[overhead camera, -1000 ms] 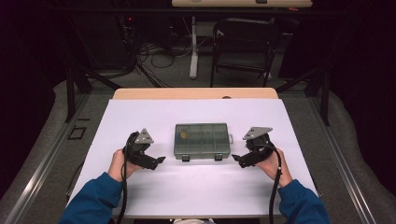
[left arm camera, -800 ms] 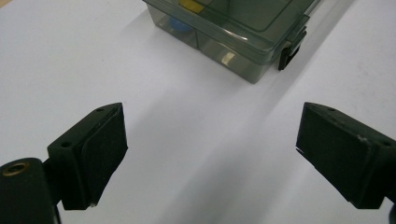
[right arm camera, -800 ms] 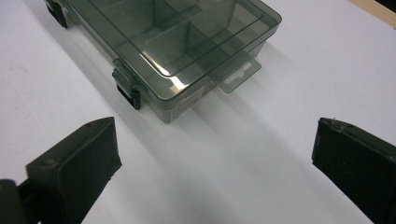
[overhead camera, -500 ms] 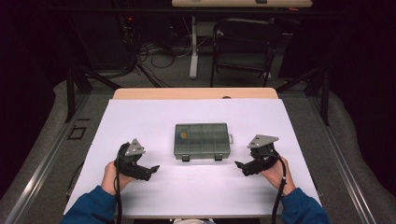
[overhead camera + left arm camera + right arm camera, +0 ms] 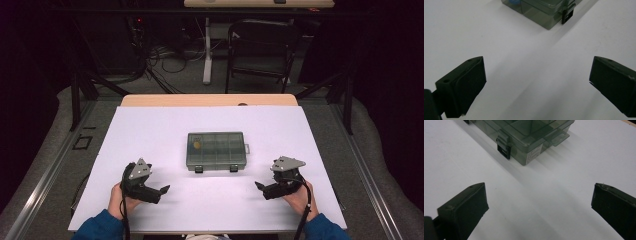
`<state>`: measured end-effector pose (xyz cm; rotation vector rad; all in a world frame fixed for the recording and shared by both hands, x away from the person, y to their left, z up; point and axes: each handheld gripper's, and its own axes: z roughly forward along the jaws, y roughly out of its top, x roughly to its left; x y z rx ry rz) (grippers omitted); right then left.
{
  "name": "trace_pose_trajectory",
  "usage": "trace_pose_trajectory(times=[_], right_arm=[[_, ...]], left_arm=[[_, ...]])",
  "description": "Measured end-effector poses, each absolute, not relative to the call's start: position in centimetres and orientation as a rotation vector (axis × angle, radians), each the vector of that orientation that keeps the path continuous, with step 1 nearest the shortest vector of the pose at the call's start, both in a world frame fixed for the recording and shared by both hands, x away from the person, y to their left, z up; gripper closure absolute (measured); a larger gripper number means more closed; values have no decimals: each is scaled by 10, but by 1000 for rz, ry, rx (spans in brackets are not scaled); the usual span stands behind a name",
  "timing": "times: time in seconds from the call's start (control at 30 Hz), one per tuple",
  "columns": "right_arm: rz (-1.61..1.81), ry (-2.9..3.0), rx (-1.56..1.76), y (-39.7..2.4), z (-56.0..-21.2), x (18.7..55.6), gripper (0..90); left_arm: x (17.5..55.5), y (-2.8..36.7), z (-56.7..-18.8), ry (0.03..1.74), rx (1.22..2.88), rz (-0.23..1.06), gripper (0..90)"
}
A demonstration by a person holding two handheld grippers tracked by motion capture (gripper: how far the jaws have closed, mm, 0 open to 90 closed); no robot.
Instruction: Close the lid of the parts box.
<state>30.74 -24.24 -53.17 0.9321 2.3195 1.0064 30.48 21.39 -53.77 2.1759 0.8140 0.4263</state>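
A smoky clear compartment box lies shut in the middle of the white table top, its two black latches facing me. A small yellow piece sits in its left rear cell. My left gripper rests low at the near left, pointing right toward the box corner. Its jaws have just been opening and stand wide with nothing between them. My right gripper is at the near right, pointing left, and it is open and empty too. The box's right end and one latch lie ahead of it.
Bare white surface surrounds the box on all sides. A strip of wooden table edge shows at the far side. Beyond it stand a dark folding chair, a white post and floor cables.
Both hands have drawn back from the box toward the near table edge and sunk lower. The box has not moved.
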Motion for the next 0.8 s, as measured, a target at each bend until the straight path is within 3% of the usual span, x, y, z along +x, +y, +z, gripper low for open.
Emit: trace_pose_trajectory(times=[0.8], right_arm=[[1086,2224,959,-252,-541,278,0]], left_arm=[[278,219,-553,798,2104,486,0]])
